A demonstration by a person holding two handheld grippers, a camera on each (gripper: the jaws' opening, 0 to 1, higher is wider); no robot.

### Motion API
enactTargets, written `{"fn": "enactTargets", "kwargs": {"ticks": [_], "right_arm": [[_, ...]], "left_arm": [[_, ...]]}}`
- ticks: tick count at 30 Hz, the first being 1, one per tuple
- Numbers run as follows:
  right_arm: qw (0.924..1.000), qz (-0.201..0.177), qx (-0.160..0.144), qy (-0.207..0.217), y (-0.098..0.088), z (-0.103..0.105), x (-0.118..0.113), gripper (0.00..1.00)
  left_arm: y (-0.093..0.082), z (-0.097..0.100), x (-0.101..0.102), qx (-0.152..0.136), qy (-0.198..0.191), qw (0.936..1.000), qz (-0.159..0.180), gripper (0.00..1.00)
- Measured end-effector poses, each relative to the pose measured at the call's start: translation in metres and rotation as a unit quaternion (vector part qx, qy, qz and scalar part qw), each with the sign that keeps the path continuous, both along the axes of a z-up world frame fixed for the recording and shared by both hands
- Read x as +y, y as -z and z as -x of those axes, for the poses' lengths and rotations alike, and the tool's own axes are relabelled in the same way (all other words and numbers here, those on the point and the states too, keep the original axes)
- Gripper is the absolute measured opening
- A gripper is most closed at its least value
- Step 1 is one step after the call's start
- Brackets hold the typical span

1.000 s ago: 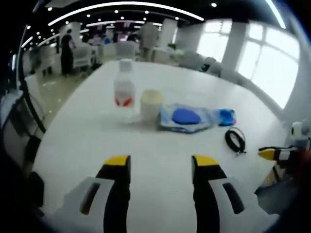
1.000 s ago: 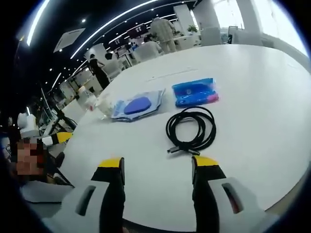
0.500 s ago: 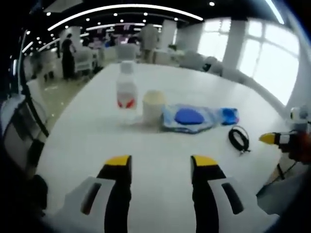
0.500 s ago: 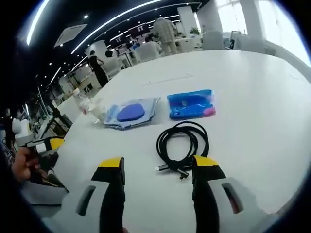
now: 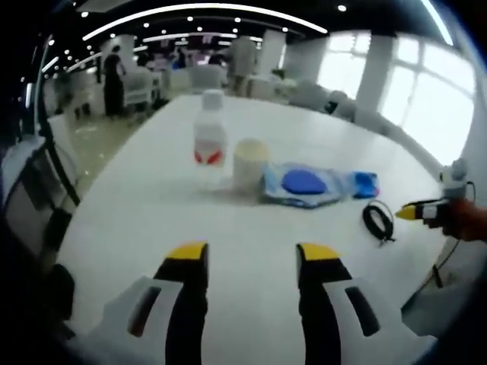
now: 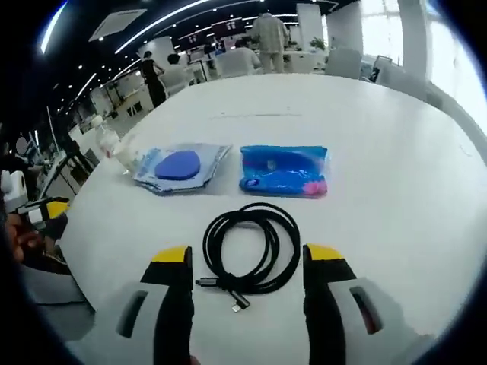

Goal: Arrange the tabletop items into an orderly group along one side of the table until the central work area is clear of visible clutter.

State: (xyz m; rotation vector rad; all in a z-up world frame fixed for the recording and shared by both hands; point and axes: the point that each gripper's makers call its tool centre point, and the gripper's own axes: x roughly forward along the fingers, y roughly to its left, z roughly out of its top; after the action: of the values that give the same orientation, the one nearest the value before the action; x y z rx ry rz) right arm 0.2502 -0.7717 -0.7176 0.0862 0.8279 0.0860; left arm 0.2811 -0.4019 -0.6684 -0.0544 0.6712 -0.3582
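Yellow-tipped jaws of the right gripper (image 6: 247,262) stand spread, straddling the coiled black cable (image 6: 249,246) flat on the white counter (image 6: 396,190); a pinch on one loop could let the coil unravel and trail; beyond lie a blue packet (image 6: 284,169) and a blue pouch (image 6: 179,166). Left gripper (image 5: 252,260) hangs spread over bare counter, near the bottle (image 5: 210,141) and cup (image 5: 250,163); a careless sweep could topple them.

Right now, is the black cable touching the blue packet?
Apart. The right gripper view shows bare white table between the coiled black cable and the blue packet.
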Motion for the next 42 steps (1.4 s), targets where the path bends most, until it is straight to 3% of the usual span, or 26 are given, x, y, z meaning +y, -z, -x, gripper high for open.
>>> {"fn": "enactTargets", "kwargs": {"ticks": [7,13,19,24,27,32,34,42], "right_arm": [[0.9997,0.017,0.017,-0.005,0.018,-0.019,-0.018,0.58],[0.9988,0.031,0.034,-0.02,0.034,-0.03,-0.02,0.58],[0.9972,0.031,0.062,-0.029,0.048,-0.028,-0.02,0.57],[0.9973,0.043,0.055,-0.025,0.052,-0.03,-0.027,0.46],[0.9968,0.054,0.056,-0.019,0.052,-0.031,-0.034,0.37],[0.998,0.033,0.053,-0.006,0.052,-0.031,-0.032,0.2],[0.9971,0.048,0.056,-0.017,0.053,-0.031,-0.033,0.17],[0.9964,0.046,0.065,-0.03,0.051,-0.03,-0.026,0.09]], "left_arm": [[0.001,-0.004,0.009,0.001,-0.018,0.9998,0.004,0.43],[0.004,-0.002,0.011,0.007,-0.021,0.9998,-0.001,0.4],[0.007,-0.003,0.018,0.013,-0.033,0.9994,-0.006,0.38],[0.014,-0.001,0.015,0.032,-0.036,0.9988,0.011,0.36],[0.013,-0.002,0.016,0.027,-0.034,0.999,0.001,0.35],[0.019,-0.001,0.015,0.041,-0.034,0.9985,0.009,0.33],[0.019,-0.001,0.015,0.04,-0.033,0.9986,0.007,0.32],[0.02,0.0,0.014,0.041,-0.03,0.9987,0.003,0.29]]}}
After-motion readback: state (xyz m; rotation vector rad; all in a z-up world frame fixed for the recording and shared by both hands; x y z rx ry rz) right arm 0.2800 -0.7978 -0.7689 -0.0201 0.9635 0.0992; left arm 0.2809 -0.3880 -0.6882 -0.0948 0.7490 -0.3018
